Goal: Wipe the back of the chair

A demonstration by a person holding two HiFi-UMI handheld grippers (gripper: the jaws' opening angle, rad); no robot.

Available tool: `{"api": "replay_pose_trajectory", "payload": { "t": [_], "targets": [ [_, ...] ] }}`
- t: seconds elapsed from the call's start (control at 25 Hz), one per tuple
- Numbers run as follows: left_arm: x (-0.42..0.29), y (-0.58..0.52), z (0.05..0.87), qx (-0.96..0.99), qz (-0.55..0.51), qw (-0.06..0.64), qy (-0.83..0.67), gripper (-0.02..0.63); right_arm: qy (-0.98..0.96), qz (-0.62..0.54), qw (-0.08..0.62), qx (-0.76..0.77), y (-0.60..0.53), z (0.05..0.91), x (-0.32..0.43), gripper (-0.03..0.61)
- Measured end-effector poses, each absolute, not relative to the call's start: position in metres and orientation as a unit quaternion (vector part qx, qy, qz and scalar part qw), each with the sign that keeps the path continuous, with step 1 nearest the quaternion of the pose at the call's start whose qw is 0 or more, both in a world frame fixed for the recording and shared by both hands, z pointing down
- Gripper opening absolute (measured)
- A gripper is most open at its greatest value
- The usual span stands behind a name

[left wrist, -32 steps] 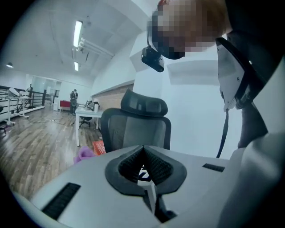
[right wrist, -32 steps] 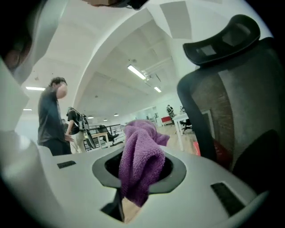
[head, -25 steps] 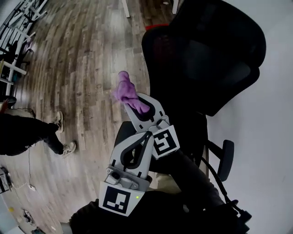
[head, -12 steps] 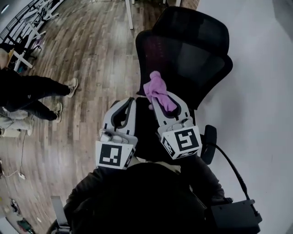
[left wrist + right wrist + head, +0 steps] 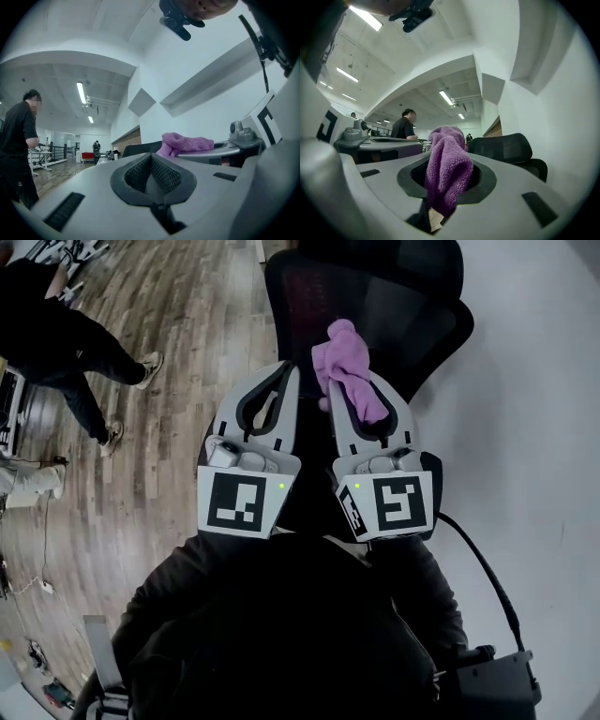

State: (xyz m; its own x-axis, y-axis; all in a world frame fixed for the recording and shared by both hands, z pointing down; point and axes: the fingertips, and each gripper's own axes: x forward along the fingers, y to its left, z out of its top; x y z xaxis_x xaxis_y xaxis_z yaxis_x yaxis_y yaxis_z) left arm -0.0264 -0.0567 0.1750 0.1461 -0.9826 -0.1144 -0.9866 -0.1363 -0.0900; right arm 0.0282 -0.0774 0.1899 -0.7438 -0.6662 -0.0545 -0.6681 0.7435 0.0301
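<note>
At far centre of the head view: chair back (image 5: 412, 306), black mesh, upright, beyond both grippers. Right gripper (image 5: 354, 381) is clamped on the purple cloth (image 5: 345, 357), with a bunched wad standing out past the jaw tips. Left gripper (image 5: 284, 376) sits just beside it on the left, jaws closed together on nothing. In the right gripper view the chair back lies ahead and to the right, apart from the cloth, so contact is judged not yet made and the step in hand is the approach. To do it well: carry the wad forward until only the cloth, not the jaw tips, meets the mesh; press lightly, since a chair on casters may roll or swivel; sweep in overlapping passes from the top edge downward; the free left gripper could steady the frame. Count: chair 1, cloth 1, grippers 2; bystander (image 5: 56, 324) 1 on the wooden floor (image 5: 187, 324), far left.
</note>
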Motion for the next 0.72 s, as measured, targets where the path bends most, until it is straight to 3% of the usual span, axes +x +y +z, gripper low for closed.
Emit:
{"api": "replay_pose_trajectory", "payload": {
  "t": [0.72],
  "targets": [
    [-0.012, -0.067, 0.160, -0.772, 0.001, 0.078, 0.631, 0.009, 0.928, 0.020, 0.044, -0.370, -0.089, 0.173, 0.034, 0.100]
  ]
}}
